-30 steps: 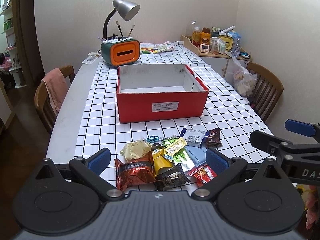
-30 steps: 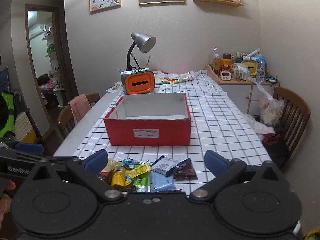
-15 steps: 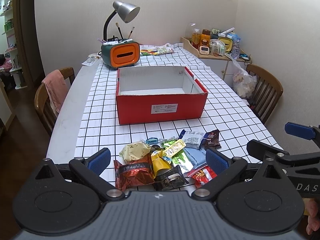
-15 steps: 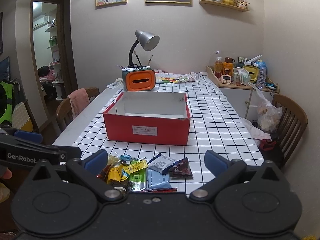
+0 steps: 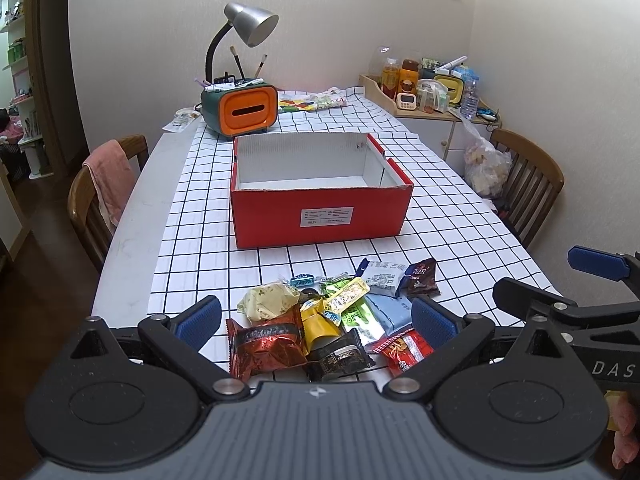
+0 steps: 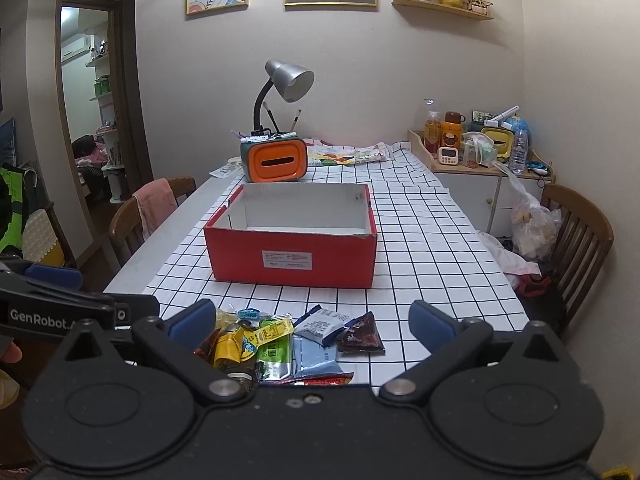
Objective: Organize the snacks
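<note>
The table (image 5: 132,216) fills the centre of both views and carries a white cloth with a black grid (image 5: 440,216). At centre frame stands a red box (image 5: 320,216), open at the top, its white interior showing nothing inside; a white label faces the cameras. Behind it, toward upper centre, is a green-and-orange holder (image 5: 240,110) with a grey desk lamp (image 5: 250,26) rising from behind it. Wooden chairs stand at the left (image 5: 86,208) and right (image 5: 528,188) frame edges; the left one carries a pink towel (image 5: 108,176).

The snack pile (image 5: 332,320) lies on the cloth in the lower centre, in front of the box and apart from it. It includes a red foil packet (image 5: 266,346), a pale yellow wrapper (image 5: 268,300), a light blue packet (image 5: 388,312), a white packet (image 5: 382,278) and a dark brown packet (image 5: 420,278).

The left gripper (image 5: 316,318) sits at the bottom of its view, blue pads (image 5: 200,318) spread wide, holding nothing, with the pile between them in the frame. The right gripper (image 6: 312,322) is likewise spread and empty above the pile's right part; it also appears at the lower right of the left view (image 5: 568,280).
</note>
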`<move>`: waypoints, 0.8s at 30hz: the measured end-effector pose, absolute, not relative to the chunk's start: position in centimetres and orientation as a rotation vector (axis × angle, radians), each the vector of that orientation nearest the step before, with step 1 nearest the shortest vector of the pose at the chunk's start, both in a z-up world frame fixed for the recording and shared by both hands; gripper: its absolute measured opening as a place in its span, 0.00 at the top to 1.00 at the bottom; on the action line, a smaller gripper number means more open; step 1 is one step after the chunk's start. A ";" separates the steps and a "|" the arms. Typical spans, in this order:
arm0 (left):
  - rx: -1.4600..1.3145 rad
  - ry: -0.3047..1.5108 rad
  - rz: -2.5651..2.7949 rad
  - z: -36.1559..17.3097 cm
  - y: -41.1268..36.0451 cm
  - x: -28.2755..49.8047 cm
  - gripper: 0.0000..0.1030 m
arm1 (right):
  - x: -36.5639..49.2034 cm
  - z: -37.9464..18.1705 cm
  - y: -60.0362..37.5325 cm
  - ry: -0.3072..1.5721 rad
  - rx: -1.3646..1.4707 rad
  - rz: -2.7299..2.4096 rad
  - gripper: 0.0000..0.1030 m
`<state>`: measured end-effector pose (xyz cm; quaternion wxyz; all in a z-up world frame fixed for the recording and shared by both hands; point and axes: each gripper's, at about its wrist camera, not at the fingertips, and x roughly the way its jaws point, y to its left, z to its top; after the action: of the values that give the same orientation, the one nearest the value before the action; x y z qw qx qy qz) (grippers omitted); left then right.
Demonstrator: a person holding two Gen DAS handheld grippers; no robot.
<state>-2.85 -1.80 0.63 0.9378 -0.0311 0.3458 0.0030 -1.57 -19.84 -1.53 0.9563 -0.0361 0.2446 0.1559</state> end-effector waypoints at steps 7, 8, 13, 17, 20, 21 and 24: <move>-0.072 0.710 0.002 0.5 -1.6 -3.2 0.01 | -1.6 -1.5 -19.8 0.500 -0.074 0.313 0.00; -0.072 0.710 0.002 0.5 -1.6 -3.2 0.01 | -1.6 -1.5 -19.8 0.499 -0.075 0.312 0.00; -0.076 0.723 -0.008 0.2 -1.6 -3.3 0.01 | -1.9 -1.7 -19.7 0.493 -0.074 0.318 0.00; -0.071 0.736 -0.011 -0.2 -1.5 -3.4 0.01 | -2.0 -2.1 -19.7 0.492 -0.071 0.324 0.00; -0.075 0.736 -0.016 -0.5 -1.1 -3.2 0.01 | -1.7 -2.5 -19.5 0.493 -0.092 0.316 0.00; -0.075 0.734 -0.012 -0.7 -0.9 -3.1 0.01 | -1.4 -2.8 -19.5 0.499 -0.096 0.312 0.00; -0.060 0.738 0.014 -1.6 -0.2 -2.6 0.01 | -0.1 -4.2 -19.6 0.541 -0.109 0.296 0.00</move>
<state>-2.65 -0.23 -1.62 0.9323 -0.0293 0.3605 0.0071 -0.12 -19.62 -4.18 0.9513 -0.0537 0.2663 0.1455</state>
